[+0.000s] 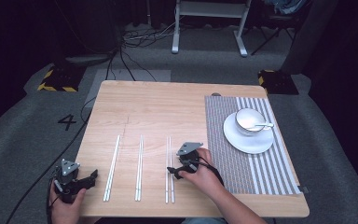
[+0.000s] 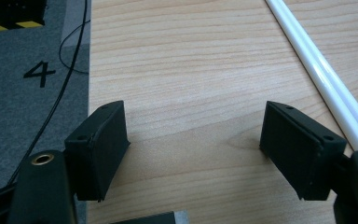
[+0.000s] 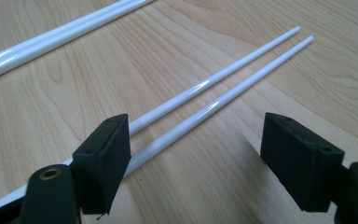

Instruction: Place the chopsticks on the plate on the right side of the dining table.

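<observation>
White plastic chopstick pair (image 3: 214,88) lies between your right gripper's (image 3: 200,154) spread fingers; your left gripper (image 2: 196,144) gapes too.

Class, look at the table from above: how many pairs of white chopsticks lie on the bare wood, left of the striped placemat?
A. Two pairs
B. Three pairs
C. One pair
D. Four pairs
B. Three pairs lie side by side on the wood: a left pair, a middle pair and a right pair, the last beside the right gripper, all left of the striped placemat.
</observation>
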Available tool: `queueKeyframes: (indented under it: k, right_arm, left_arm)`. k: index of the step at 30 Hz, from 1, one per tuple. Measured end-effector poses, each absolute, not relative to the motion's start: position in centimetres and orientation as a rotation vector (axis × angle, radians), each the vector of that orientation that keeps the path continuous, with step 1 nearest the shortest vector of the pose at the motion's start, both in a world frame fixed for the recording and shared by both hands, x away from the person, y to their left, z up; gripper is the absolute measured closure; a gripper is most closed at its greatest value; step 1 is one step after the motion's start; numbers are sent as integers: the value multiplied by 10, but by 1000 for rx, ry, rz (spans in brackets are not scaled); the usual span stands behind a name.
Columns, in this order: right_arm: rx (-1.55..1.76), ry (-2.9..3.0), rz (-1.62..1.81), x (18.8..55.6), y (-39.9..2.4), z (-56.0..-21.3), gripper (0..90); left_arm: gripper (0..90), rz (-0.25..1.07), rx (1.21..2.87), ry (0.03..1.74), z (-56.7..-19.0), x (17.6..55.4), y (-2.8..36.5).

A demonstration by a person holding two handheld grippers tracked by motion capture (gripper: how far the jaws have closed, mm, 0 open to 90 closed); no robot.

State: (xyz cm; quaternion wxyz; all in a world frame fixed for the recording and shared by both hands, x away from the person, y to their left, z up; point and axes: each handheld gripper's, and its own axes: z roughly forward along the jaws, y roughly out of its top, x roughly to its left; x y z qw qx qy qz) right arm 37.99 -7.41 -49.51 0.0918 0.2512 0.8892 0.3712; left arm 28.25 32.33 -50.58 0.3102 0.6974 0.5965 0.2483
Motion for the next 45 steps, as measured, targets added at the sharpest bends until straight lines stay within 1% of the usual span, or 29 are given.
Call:
queueKeyframes:
  k: [12,15,16,18,19,21,30,35,38,45]
  right_arm:
    - [799,2611,1072,381,-87,-498,254]
    - [808,2591,1064,379,-88,-499,268]
    - [819,2583,1060,378,-89,-498,301]
    - [844,2580,1038,375,-90,-495,454]
    - [858,2589,1008,373,-92,-492,492]
    - [895,2595,960,369,-94,-489,508]
    - [966,2708,709,358,-103,-475,515]
    - [996,2718,669,358,-107,-474,519]
    - [1025,2726,627,357,-110,-472,545]
    - [1081,2746,544,361,-107,-468,554]
  left_arm:
    - [229,658,1841,1577,-506,283,323]
    - [229,658,1840,1577,-506,283,323]
    - [229,658,1840,1577,-506,283,323]
    - [229,658,1840,1577,-506,283,323]
    - [229,658,1840,1577,-506,283,323]
    - [229,658,1840,1577,-506,283,323]
    - [229,658,1840,1577,-506,283,323]
    - [229,658,1840,1577,-506,283,323]
    - [229,658,1840,1577,-506,283,323]
    - [229,658,1841,1577,-506,283,323]
